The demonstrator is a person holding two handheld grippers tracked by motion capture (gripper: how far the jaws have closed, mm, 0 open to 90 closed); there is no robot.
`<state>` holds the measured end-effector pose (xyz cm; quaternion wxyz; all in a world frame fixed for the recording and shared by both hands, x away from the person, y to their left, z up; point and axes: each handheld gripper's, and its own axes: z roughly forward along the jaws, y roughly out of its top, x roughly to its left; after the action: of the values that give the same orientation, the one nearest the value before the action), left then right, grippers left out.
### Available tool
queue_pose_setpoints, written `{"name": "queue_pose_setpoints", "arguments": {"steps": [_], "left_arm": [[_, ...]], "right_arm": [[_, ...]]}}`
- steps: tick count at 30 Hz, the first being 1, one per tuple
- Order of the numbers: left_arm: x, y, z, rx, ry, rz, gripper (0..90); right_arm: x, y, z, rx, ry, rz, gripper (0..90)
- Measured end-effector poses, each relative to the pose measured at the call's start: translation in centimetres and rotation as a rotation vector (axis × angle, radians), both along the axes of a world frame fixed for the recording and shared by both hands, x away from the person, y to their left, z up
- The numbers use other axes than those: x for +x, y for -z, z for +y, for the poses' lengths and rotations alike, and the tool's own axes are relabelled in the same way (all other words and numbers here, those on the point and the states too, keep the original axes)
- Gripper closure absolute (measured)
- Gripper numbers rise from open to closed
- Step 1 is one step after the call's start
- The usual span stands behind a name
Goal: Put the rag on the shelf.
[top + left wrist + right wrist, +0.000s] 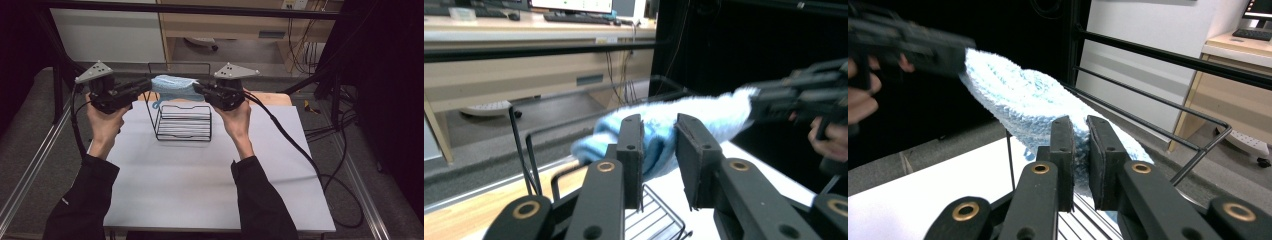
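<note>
The black-sleeved forearms lie nearest the high camera. Ahead of them, the wire rack (184,120) stands on the table (210,190), directly below and between both tools. The blue cloth (172,86) hangs stretched above the rack, one end clamped in the left gripper (145,86), the other clamped in the right gripper (198,89). Risk: each pair of jaws bites only a narrow edge. Uneven pull could slip one end free, or sagging fabric could snag the rack's top wire.
</note>
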<state>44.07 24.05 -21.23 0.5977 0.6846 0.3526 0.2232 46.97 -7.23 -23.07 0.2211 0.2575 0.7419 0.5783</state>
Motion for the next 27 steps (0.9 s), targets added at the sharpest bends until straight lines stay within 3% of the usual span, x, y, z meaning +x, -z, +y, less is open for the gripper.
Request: {"name": "queue_pose_setpoints", "arguments": {"steps": [3, 7, 10, 17, 23, 27], "left_arm": [[0.0, -1.1, -0.3, 0.018, -0.015, 0.004, 73.7], [0.9, -1.5, -1.3, 0.069, -0.006, 0.056, 80.5], [1.6, -1.0, -2.0, 0.092, 0.008, 0.109, 85.6], [1.8, 0.5, -2.4, 0.147, 0.039, 0.154, 89.2], [1.6, 1.6, -2.4, 0.188, 0.050, 0.166, 89.3], [1.5, 2.2, -2.5, 0.203, 0.050, 0.166, 89.4]], "right_arm": [[0.0, 0.3, 0.0, -0.007, -0.006, 0.001, 82.3], [-0.1, 0.5, 0.0, -0.018, -0.015, -0.005, 81.9], [-0.2, 0.7, -0.1, -0.018, -0.021, -0.001, 81.5], [-0.3, 0.9, 0.0, -0.041, -0.032, 0.001, 78.1], [-0.4, 0.8, -0.1, -0.032, -0.045, 0.056, 68.3], [-0.6, 0.6, -0.2, -0.028, -0.040, 0.050, 62.5]]}}
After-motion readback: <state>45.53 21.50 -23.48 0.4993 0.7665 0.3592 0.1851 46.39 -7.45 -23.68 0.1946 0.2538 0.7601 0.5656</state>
